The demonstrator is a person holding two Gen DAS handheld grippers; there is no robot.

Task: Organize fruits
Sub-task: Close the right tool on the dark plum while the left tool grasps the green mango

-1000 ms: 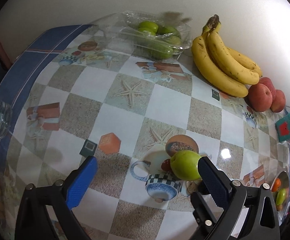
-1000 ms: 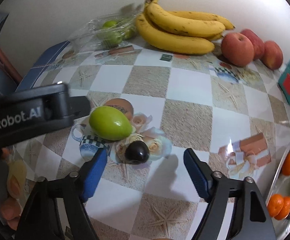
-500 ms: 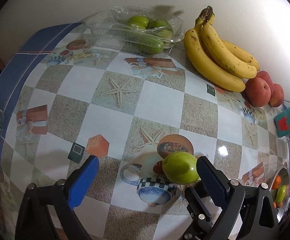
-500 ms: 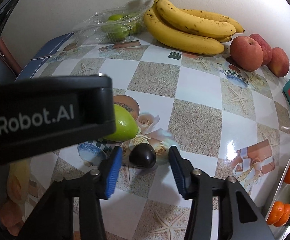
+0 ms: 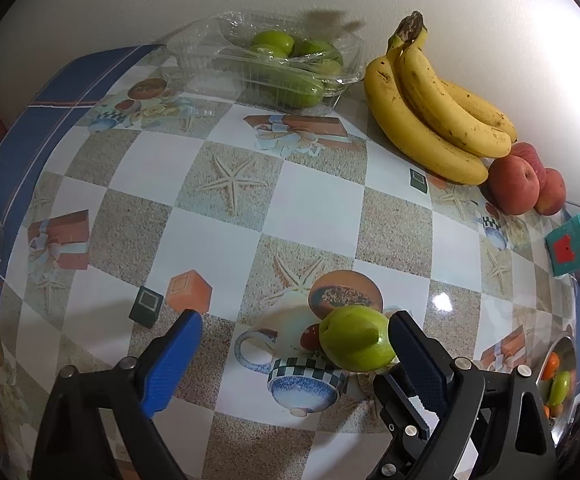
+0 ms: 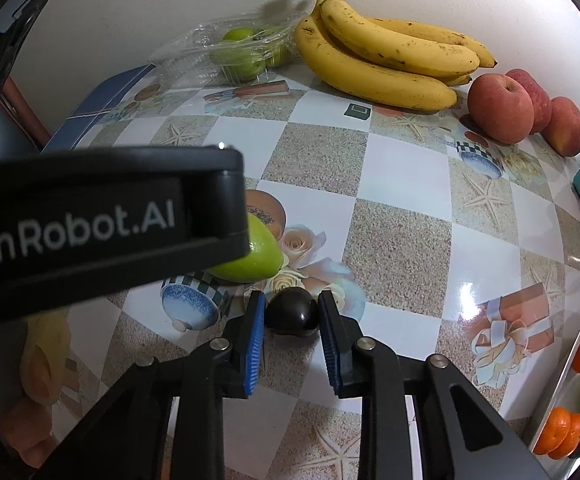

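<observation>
A loose green fruit [image 5: 355, 338] lies on the patterned tablecloth, and it also shows in the right wrist view [image 6: 254, 254]. My left gripper [image 5: 291, 334] is open, its right finger right beside this fruit. A small dark fruit [image 6: 291, 311] lies next to it. My right gripper [image 6: 291, 310] is shut on the dark fruit, both pads touching its sides. The left gripper's black body [image 6: 102, 216] hides part of the green fruit in the right wrist view.
At the back by the wall: a clear plastic box of green fruits [image 5: 286, 60], a bunch of bananas [image 5: 437, 112] and red apples [image 5: 523, 186]. A teal box [image 5: 567, 244] and a metal tray with oranges [image 6: 569, 396] stand on the right.
My right gripper moved forward and closed from wide open onto the dark fruit. My left gripper shifted forward a little, staying open beside the green fruit.
</observation>
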